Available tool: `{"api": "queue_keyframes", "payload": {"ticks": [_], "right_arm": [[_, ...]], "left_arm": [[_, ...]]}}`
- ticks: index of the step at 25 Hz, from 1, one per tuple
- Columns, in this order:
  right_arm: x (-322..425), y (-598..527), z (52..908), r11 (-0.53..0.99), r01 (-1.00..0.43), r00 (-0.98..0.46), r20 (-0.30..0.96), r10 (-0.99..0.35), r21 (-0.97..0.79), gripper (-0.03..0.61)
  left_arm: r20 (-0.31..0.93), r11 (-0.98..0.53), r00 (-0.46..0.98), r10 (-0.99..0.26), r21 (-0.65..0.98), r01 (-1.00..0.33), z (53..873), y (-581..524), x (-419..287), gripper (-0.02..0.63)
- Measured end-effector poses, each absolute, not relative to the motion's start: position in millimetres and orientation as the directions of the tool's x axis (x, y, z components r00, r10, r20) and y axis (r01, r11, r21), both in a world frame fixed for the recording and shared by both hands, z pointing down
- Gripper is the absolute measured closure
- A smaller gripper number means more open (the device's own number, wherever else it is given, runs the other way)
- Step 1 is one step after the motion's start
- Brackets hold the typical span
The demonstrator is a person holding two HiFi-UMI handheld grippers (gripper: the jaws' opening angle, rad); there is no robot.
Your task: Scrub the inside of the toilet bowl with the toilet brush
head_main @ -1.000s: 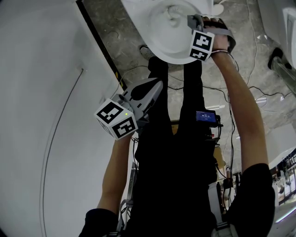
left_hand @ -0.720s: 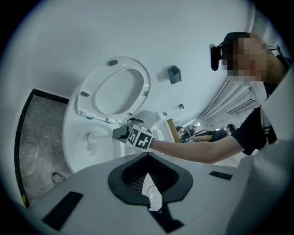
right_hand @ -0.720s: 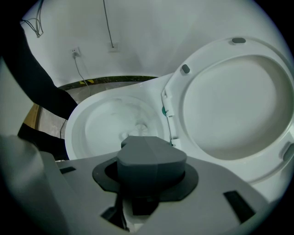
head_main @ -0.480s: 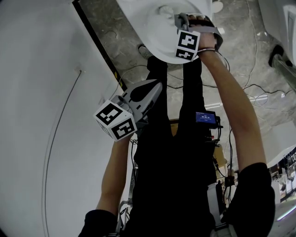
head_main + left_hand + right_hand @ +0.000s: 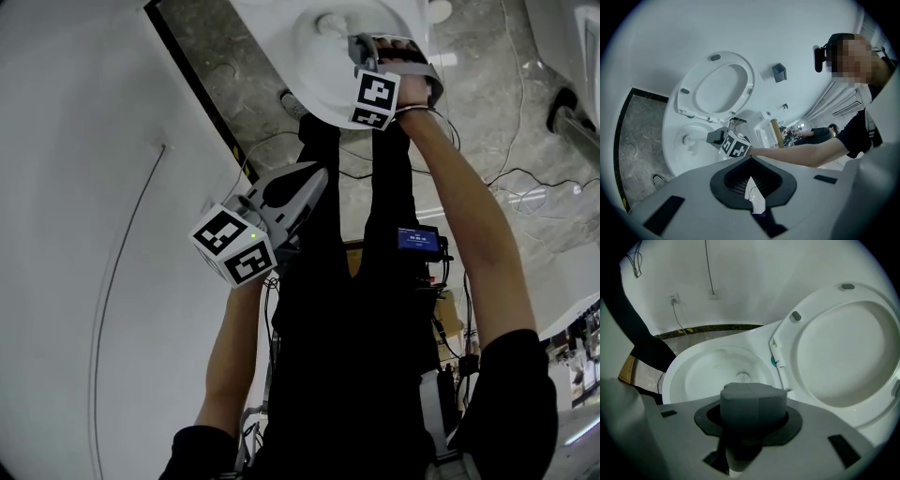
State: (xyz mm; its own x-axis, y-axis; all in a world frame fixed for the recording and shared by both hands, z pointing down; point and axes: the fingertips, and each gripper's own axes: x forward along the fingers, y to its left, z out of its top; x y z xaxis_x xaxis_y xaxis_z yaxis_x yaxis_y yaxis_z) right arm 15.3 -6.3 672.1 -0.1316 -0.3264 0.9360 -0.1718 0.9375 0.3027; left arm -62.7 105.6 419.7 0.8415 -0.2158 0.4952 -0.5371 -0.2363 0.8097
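Observation:
The white toilet bowl (image 5: 314, 89) lies at the top of the head view, its seat (image 5: 719, 84) lifted against the cistern. My right gripper (image 5: 359, 47) hangs over the bowl, shut on the white toilet brush handle. The brush head (image 5: 686, 139) sits down at the bottom of the bowl (image 5: 675, 157), with the right gripper (image 5: 712, 137) behind it. In the right gripper view the grey jaws (image 5: 752, 401) are pressed together above the bowl (image 5: 693, 376). My left gripper (image 5: 314, 178) is held back by the person's waist, shut and holding nothing.
A white wall (image 5: 75, 187) runs along the left. Cables (image 5: 525, 178) trail over the grey stone floor to the right of the bowl. A shoe (image 5: 292, 101) stands at the bowl's foot. A wall socket (image 5: 673, 299) and a small dark box (image 5: 778, 71) are on the walls.
My right gripper has moved left and farther over the bowl, carrying the brush with it. The left gripper has stayed where it was.

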Motion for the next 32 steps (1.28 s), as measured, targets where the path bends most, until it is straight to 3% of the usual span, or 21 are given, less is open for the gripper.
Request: {"api": "queue_keyframes", "payload": {"ticks": [4, 24, 32], "right_arm": [[-3, 0, 659, 0.938, -0.182, -0.222, 0.917, -0.332, 0.296, 0.41], [-15, 50, 630, 0.941, -0.289, -0.34, 0.9, -0.272, 0.176, 0.413], [-8, 83, 625, 0.968, -0.2, -0.342, 0.915, -0.214, 0.151, 0.414]], "left_arm": [[0.497, -0.236, 0.843, -0.205, 0.811, -0.535, 419, 106, -58, 0.603], [0.473, -0.246, 0.857, -0.206, 0.822, -0.513, 419, 110, -45, 0.603], [0.464, -0.254, 0.86, -0.21, 0.824, -0.506, 418, 110, -43, 0.603]]}}
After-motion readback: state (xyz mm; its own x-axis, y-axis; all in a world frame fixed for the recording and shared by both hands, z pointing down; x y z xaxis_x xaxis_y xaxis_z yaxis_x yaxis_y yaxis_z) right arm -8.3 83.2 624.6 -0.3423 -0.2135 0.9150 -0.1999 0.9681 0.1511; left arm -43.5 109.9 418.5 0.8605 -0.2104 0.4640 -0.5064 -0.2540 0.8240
